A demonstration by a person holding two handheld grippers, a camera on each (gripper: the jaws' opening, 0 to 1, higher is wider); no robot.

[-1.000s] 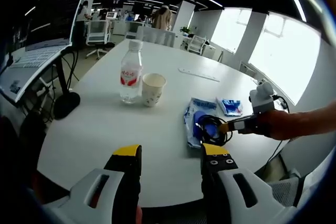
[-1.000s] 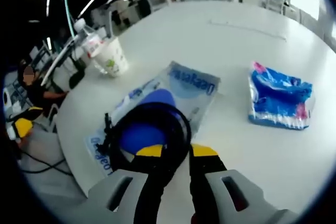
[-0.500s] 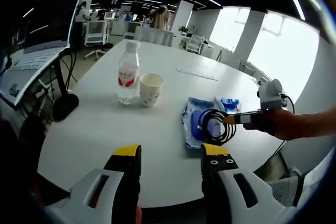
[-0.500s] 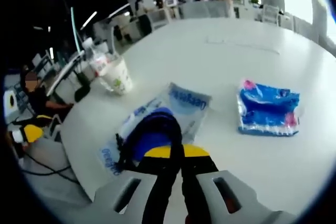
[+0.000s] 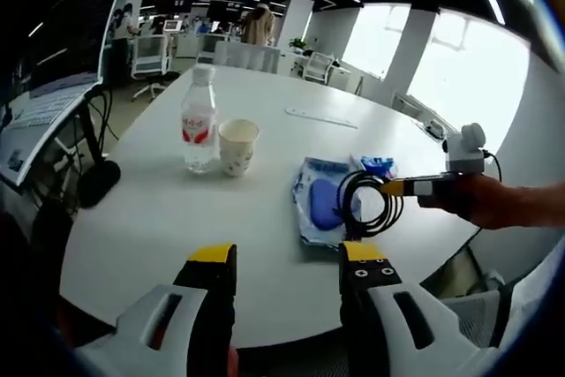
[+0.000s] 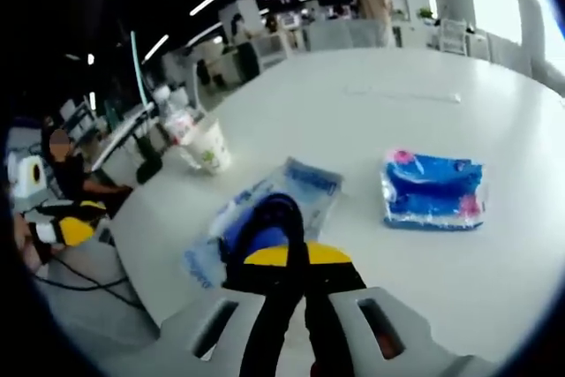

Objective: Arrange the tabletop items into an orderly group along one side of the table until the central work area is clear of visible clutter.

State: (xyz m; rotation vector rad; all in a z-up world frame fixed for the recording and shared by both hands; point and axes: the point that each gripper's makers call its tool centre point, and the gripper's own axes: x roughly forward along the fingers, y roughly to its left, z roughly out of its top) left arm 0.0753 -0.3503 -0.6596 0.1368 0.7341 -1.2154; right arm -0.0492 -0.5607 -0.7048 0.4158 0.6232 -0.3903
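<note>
Right gripper [image 6: 297, 255], yellow-tipped jaws pinched on coiled black cable [image 5: 369, 205], loop hanging clear above flat blue-and-clear plastic pouch [image 5: 320, 205] (edge-on in right gripper view). Left gripper [image 5: 287, 262] spread, idle, nearer clear water bottle [image 5: 199, 125] and white paper cup [image 5: 237, 146]. Blue tissue pack [image 6: 433, 190] beyond pouch.

The desk [image 5: 265, 209] is plain white. On it, the water bottle [image 5: 199, 130] is clear with a red and white label, and the paper cup [image 5: 237, 146] just beside it is off-white with a faint small print. The flat plastic bag [image 5: 311, 209] near the desk's edge is pale translucent with blue lettering and a dark blue shape inside. The tissue pack [image 6: 433, 192] beyond it is bright blue with white and pink marks. The coiled cable [image 5: 366, 205] is black. Both the left gripper [image 5: 287, 262] and the right gripper [image 6: 291, 258] have yellow tips on black jaws, with light grey bodies.
</note>
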